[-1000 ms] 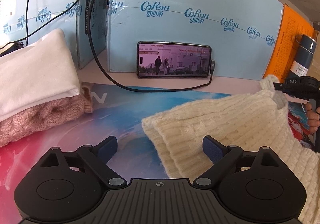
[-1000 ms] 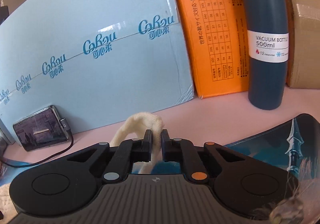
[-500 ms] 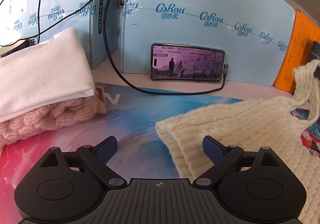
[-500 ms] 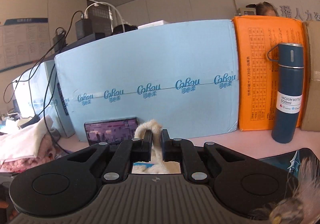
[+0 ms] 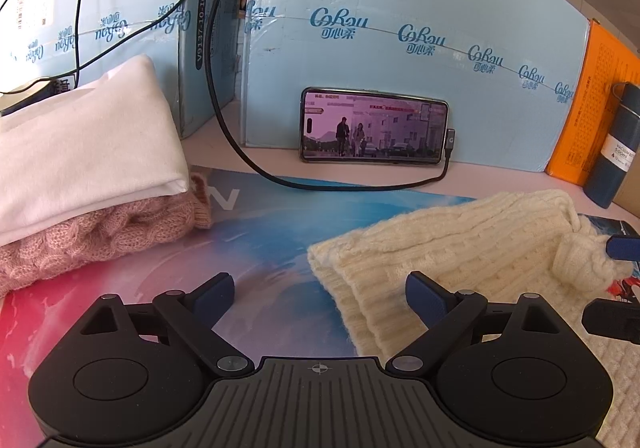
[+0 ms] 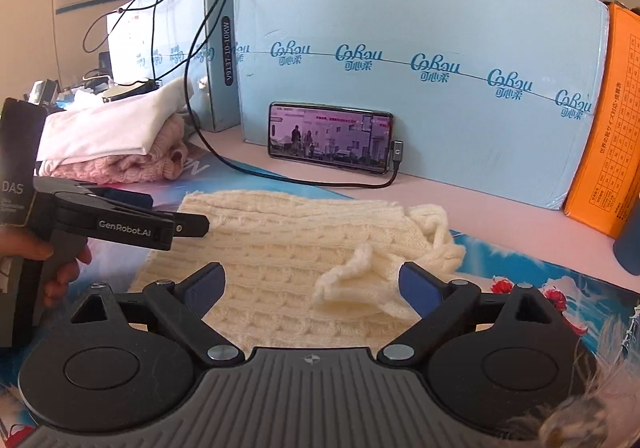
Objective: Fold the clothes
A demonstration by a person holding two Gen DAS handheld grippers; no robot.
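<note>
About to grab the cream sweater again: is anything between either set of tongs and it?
Nothing visible. The right tongs are open over the cream knit sweater, its loose sleeve end lying between the fingers. The left tongs are open at the sweater's folded edge, only bare printed mat around.

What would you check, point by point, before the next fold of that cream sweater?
1. Left gripper open, holding nothing: ok.
2. Right gripper open, holding nothing: ok.
3. Cream sweater lying on the mat: ok.
4. Folded end lying flat: not ok, it is bunched.
5. Sweater apart from the folded pile: ok.
6. Charging cable off the sweater: ok.
</note>
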